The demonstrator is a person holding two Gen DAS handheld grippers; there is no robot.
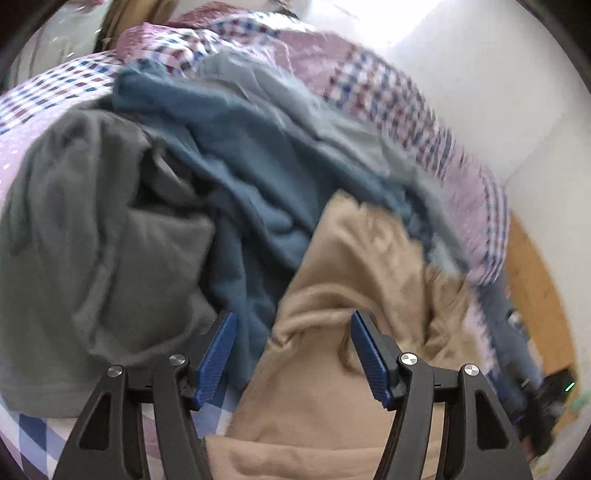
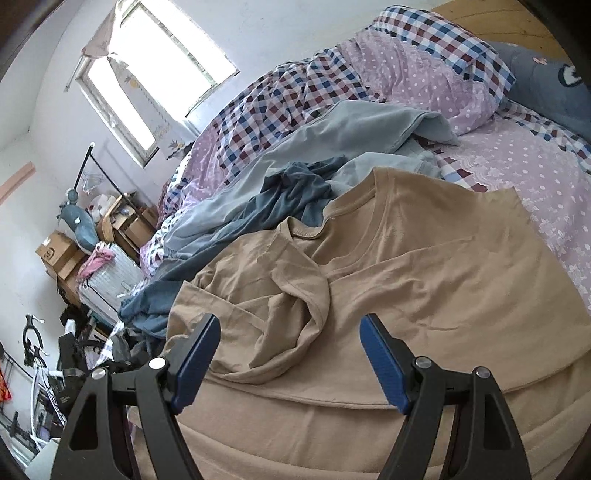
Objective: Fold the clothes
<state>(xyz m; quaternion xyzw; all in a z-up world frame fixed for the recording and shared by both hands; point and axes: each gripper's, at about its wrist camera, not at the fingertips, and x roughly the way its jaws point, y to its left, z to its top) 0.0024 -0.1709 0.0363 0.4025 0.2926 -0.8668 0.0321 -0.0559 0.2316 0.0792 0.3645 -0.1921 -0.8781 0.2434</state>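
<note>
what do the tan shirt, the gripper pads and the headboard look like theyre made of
Tan shirt: soft matte knit, probably cotton jersey; it drapes in loose folds, with a ribbed collar.
Gripper pads: blue, likely rubber or textured plastic; fine ridges cover their faces, set on black rigid fingers.
Headboard: light wood by its grain, or a wood-look laminate.

Right gripper (image 2: 290,350) hovers low over a tan T-shirt (image 2: 424,280), jaws wide apart, nothing between the blue pads (image 2: 384,373). Shirt lies mostly flat on the bed, neck opening away from the camera; one sleeve (image 2: 280,314) is crumpled and folded in over the body. Beyond the collar, a dark blue garment (image 2: 288,192) bunched, touching the shirt's far edge. Behind that, a pale grey-blue garment (image 2: 332,129). Checked and lilac dotted bedding (image 2: 406,70) heaped further back. Window (image 2: 147,74) on the far wall, cardboard boxes (image 2: 59,254) below.
</note>
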